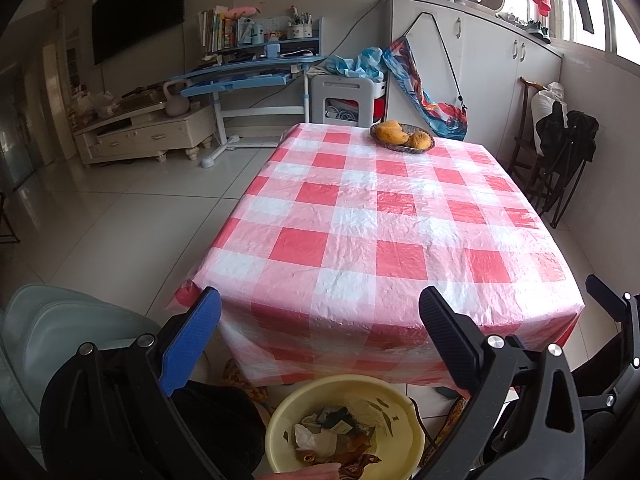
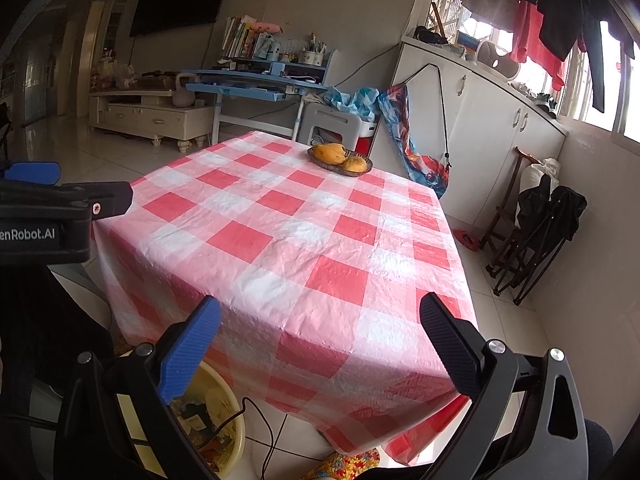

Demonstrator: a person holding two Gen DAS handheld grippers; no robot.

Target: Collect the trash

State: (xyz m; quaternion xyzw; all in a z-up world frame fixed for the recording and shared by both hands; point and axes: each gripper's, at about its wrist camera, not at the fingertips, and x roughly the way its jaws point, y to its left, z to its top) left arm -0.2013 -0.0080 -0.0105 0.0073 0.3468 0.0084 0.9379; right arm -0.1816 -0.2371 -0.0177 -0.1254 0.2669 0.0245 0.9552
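Observation:
A yellow basin (image 1: pixel 344 424) sits on the floor below the table's near edge, holding crumpled paper and wrappers (image 1: pixel 332 436). My left gripper (image 1: pixel 320 332) hovers above it, open and holding nothing, one finger blue and one black. In the right wrist view the same basin (image 2: pixel 224 416) shows at the lower left, half hidden behind the blue finger. My right gripper (image 2: pixel 320 336) is open and holds nothing, over the table's near corner. The table (image 1: pixel 392 216) wears a red-and-white checked cloth. The left gripper's body (image 2: pixel 48 216) shows at the left edge.
A dish of yellow fruit (image 1: pixel 402 136) stands at the table's far end. A pale green chair (image 1: pixel 60 328) is at the left, folded dark chairs (image 2: pixel 536 232) at the right wall. A black cable (image 2: pixel 260 432) trails over the floor tiles. White cabinets (image 1: pixel 480 60) line the right.

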